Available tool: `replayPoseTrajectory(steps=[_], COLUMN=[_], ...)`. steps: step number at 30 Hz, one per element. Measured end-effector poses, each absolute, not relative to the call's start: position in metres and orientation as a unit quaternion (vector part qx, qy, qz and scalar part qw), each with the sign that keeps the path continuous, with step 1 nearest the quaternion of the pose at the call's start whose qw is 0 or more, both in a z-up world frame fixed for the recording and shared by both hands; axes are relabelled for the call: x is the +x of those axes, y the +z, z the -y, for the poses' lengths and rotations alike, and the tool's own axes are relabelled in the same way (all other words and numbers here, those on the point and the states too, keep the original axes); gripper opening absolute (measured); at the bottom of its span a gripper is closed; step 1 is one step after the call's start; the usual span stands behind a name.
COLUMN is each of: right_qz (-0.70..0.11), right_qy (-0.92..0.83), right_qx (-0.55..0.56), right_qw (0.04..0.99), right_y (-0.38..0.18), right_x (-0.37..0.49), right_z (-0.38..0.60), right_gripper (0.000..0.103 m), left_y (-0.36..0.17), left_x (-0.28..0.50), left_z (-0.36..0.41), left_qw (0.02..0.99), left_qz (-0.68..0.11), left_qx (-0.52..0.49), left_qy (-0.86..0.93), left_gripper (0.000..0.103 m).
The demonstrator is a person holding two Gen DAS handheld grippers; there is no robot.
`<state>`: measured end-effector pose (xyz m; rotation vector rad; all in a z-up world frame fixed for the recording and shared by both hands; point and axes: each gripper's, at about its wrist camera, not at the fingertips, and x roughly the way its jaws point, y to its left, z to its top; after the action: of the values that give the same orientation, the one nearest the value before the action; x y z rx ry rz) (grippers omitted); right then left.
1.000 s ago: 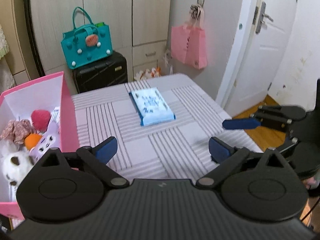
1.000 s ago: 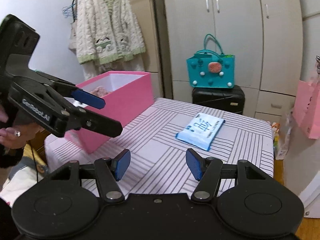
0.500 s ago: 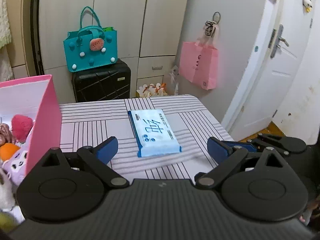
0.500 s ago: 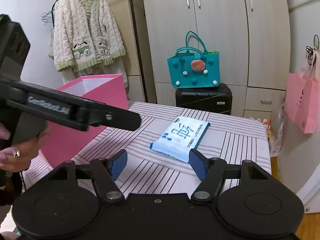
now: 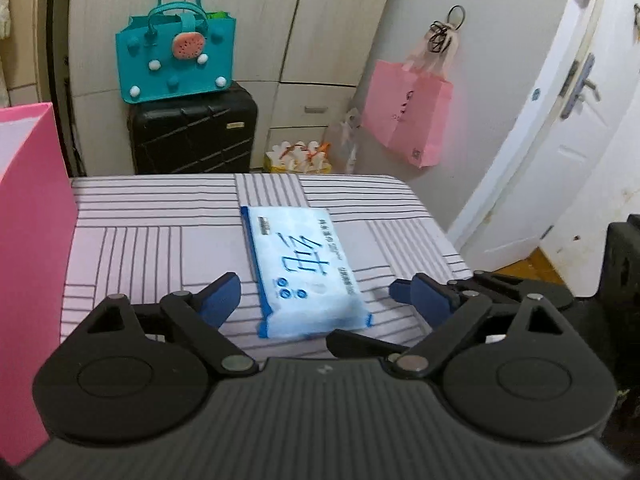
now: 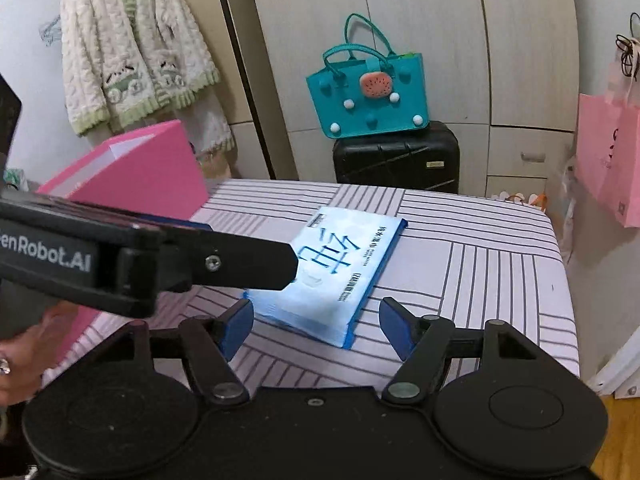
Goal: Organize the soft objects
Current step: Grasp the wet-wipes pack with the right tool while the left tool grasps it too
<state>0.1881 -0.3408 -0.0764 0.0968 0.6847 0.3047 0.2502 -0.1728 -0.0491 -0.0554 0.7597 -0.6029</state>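
One tissue pack (image 5: 304,272) lies on the striped surface (image 5: 160,216). One pink box (image 6: 136,172), one teal bag (image 5: 174,60), one black suitcase (image 5: 192,136), seemingly one pink bag (image 5: 406,116).

pink box (image 5: 28,240) contents hidden

The right gripper (image 6: 316,326) hangs low over the striped worktop (image 6: 480,264), its blue-padded fingers (image 6: 394,326) spread wide with nothing pressed between them. Just ahead of them a pale blue tissue pack (image 6: 340,268) lies flat on the worktop, its near end reaching between the fingertips. The left gripper (image 6: 256,266) crosses in from the left, held by a hand (image 6: 24,360), its black tip over the pack's left edge; whether it touches cannot be told. A pink box (image 6: 140,172) stands at the worktop's left. Behind, a teal tote bag (image 6: 368,96) sits on a black suitcase (image 6: 396,158).
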Motion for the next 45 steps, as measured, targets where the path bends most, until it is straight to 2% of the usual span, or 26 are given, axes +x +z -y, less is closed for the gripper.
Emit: replayPoseTrajectory(steps=[3,4,6,11,13,15,18,24,26,31,36,40,45], right_qz=[-0.337,-0.339,-0.344,-0.344,-0.343,-0.342,-0.346,-0.357,-0.349,-0.338,-0.338,-0.339,-0.337], right_qy=[0.147,0.15,0.151,0.167,0.17,0.171,0.177,0.226,0.209,0.187,0.167,0.169,0.177], right_qx=[0.038,0.038,0.035,0.027,0.027,0.028,0.039,0.033,0.007,-0.022,0.009,0.022,0.017], right_qw=[0.929,0.928,0.926,0.924,0.923,0.924,0.921,0.906,0.914,0.922,0.926,0.925,0.925], right_y=[-0.084,-0.085,-0.087,-0.087,-0.089,-0.09,-0.086,-0.082,-0.082,-0.083,-0.082,-0.086,-0.091], right_x=[0.195,0.197,0.197,0.201,0.204,0.205,0.203,0.175,0.163,0.158,0.182,0.193,0.194], right_z=[0.338,0.337,0.336,0.335,0.333,0.334,0.338,0.324,0.312,0.307,0.321,0.317,0.309], right_gripper=[0.075,0.075,0.075,0.075,0.076,0.077,0.077,0.074,0.074,0.075,0.08,0.084,0.087], left_y=[-0.057,-0.061,-0.069,-0.078,-0.079,-0.08,-0.08,-0.085,-0.086,-0.07,-0.055,-0.065,-0.083], left_x=[0.257,0.262,0.269,0.278,0.28,0.282,0.28,0.267,0.258,0.242,0.252,0.274,0.284], left_z=[0.177,0.178,0.176,0.172,0.17,0.167,0.162,0.153,0.159,0.156,0.157,0.158,0.159], left_qw=[0.882,0.877,0.865,0.855,0.853,0.85,0.841,0.753,0.756,0.819,0.873,0.885,0.869], left_qz=[-0.377,-0.389,-0.413,-0.432,-0.428,-0.424,-0.43,-0.475,-0.483,-0.426,-0.383,-0.399,-0.427], left_qx=[-0.023,-0.029,-0.034,-0.043,-0.06,-0.079,-0.1,-0.201,-0.185,-0.137,-0.071,-0.041,-0.072], left_qy=[-0.281,-0.28,-0.282,-0.284,-0.292,-0.301,-0.312,-0.409,-0.401,-0.36,-0.295,-0.238,-0.241], left_gripper=[0.076,0.066,0.057,0.056,0.041,0.036,0.036,0.03,0.03,0.029,0.042,0.046,0.047])
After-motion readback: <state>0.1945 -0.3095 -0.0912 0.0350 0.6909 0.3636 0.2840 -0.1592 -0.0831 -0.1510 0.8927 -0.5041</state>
